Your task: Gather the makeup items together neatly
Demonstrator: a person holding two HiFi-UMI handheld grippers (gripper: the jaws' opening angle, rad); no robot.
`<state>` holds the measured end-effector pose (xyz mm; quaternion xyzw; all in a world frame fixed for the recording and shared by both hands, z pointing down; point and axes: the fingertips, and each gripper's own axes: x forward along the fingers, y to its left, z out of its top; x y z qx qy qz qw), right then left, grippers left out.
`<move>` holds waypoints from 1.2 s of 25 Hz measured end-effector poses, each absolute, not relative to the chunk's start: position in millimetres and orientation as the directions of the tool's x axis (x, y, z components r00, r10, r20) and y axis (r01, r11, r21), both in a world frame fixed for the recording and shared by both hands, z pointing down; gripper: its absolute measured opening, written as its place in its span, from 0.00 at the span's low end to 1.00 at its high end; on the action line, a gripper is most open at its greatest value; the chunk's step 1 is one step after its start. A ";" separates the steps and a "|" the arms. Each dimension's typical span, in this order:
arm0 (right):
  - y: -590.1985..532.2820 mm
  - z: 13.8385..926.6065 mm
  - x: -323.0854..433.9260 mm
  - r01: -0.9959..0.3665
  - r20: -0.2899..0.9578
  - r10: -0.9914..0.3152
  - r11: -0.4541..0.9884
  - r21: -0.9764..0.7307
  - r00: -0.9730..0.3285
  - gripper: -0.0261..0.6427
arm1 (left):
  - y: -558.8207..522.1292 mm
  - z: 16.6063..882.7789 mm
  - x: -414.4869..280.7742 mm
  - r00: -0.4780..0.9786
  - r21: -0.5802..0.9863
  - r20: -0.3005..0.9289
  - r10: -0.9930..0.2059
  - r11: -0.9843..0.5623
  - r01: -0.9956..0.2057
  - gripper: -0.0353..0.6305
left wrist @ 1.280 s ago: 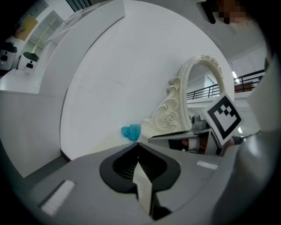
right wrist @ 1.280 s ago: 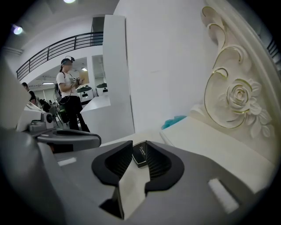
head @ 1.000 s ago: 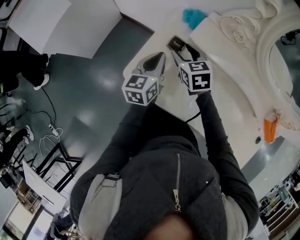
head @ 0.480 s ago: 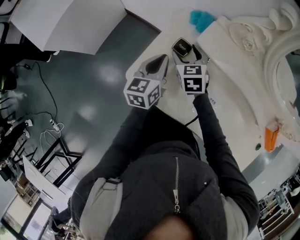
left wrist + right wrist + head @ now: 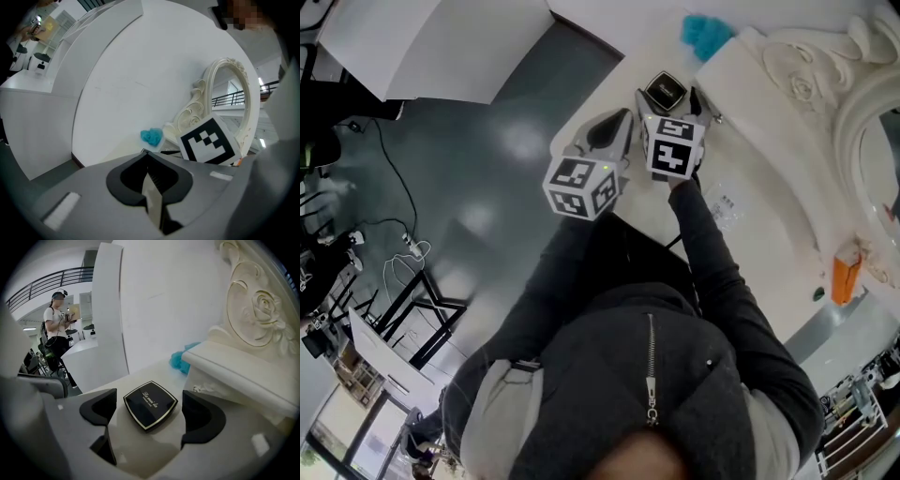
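1. Working over the white table [image 5: 759, 234], the gathering is judged to be at the pick-up of one item. The tabletop should be used as a guide, so the jaws are lowered until they nearly skim it.
2. The ornate white mirror stand [image 5: 253, 310] rises just beside the working spot. Its base ledge hangs close to the outer jaw, so a knock against it is to be avoided.
3. The right gripper [image 5: 149, 416] is seen with its jaws spread wide, having just been opening. The compact lies between them, but no pad presses on it.
4. The left gripper [image 5: 152, 187] is held off to the side with its jaws closed together, and nothing is gripped in them. It is best kept clear until needed.
5. The black powder compact [image 5: 150, 404] lies flat on the table with its lid shut and one corner turned toward the camera.
   - The gripper should be rolled until the pads face two flat sides, not two corners.
   - The case is thin, so the pads should be brought low against its edges.
   - The jaws should be closed gently, as a slip or a sprung lid is judged likely.
6. The blue fluffy puff [image 5: 179, 360] rests beyond the compact, against the stand's base, and is a likely spot to gather toward.
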<state>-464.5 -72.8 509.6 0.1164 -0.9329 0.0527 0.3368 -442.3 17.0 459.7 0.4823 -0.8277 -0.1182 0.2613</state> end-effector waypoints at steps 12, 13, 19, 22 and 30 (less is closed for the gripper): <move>-73.3 524.8 -471.1 -0.284 0.701 -0.202 0.959 -0.001 -0.684 0.65 | 28.2 464.9 -446.6 -0.413 0.461 0.327 -0.850 0.525 -0.715 0.07; -73.2 524.6 -470.7 -0.282 0.702 -0.200 0.959 -0.002 -0.684 0.64 | 28.0 465.0 -446.0 -0.413 0.462 0.326 -0.850 0.525 -0.715 0.07; -72.8 523.2 -469.0 -0.265 0.697 -0.183 0.964 -0.010 -0.693 0.62 | 27.5 464.4 -444.1 -0.409 0.465 0.325 -0.853 0.521 -0.716 0.07; -71.5 522.0 -468.6 -0.255 0.698 -0.179 0.967 -0.005 -0.693 0.61 | 28.8 464.2 -442.6 -0.409 0.465 0.325 -0.853 0.520 -0.716 0.07; -62.7 511.3 -464.0 -0.229 0.680 -0.178 0.973 0.016 -0.711 0.61 | 32.4 462.2 -438.8 -0.407 0.462 0.322 -0.855 0.517 -0.721 0.07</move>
